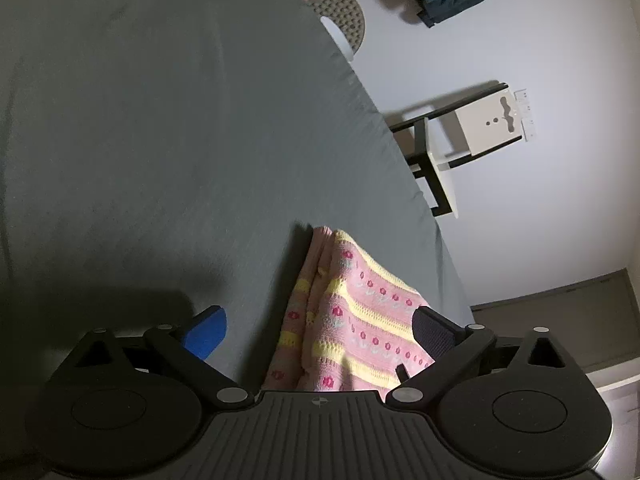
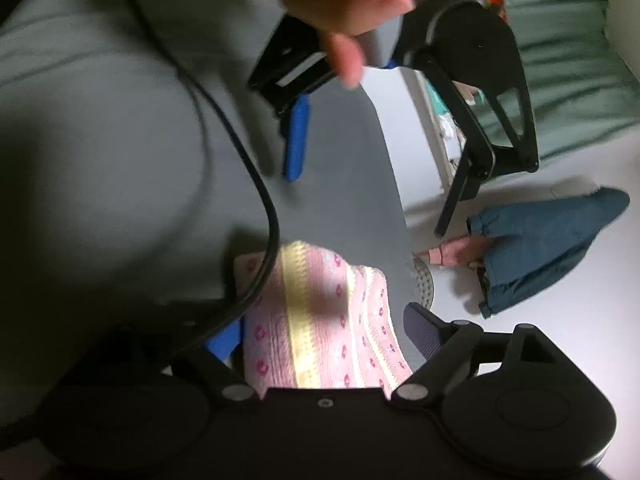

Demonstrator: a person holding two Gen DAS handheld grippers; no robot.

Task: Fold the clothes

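While the folded pink-and-yellow knit garment point(image 1: 352, 320) lies at the grey table's point(image 1: 160, 140) edge, both grippers — left point(image 1: 320, 330), right point(image 2: 324, 328) — stand released, jaws straddling it.

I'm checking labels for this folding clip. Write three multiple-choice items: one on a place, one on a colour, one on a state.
1. Where does the knitted garment lie?
A. mid-sheet
B. at the edge of the grey sheet
C. on the floor

2. Which stripes cross its pink knit?
A. yellow
B. green
C. black

3. How do the right gripper jaws stand?
A. shut empty
B. clamped on a cable
C. open around the garment

Answers:
1 B, white floor starts just beside it.
2 A, pale yellow bands show in both views.
3 C, the pads stand wide apart either side.
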